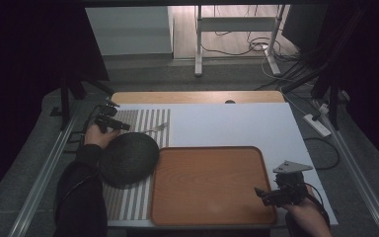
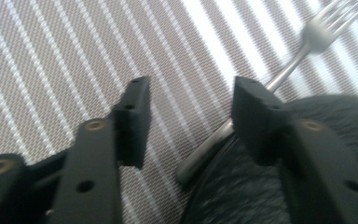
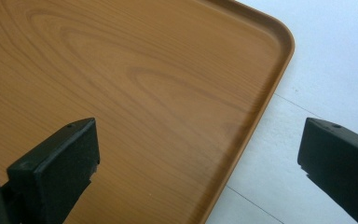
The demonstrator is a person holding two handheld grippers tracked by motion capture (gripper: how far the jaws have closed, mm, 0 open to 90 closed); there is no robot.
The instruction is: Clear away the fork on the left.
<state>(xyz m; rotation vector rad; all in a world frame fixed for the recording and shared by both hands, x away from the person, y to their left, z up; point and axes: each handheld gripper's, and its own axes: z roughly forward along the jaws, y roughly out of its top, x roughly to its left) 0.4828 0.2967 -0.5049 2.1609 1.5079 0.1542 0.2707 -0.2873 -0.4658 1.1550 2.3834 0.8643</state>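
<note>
A dark grey round dish lies on a striped placemat at the table's left. A metal fork rests on the mat just behind the dish. My left gripper hovers at the dish's far rim, open. In the left gripper view the fork runs its handle between the open jaws of that gripper, close to the right one, down to the dish. A wood-grain tray sits centre-right. My right gripper is open, and in the right gripper view it straddles the rim of the tray.
The white tabletop stretches behind and to the right of the tray. A wooden strip runs along the far edge. On the floor lie a power strip and cables, and a desk frame stands at the back.
</note>
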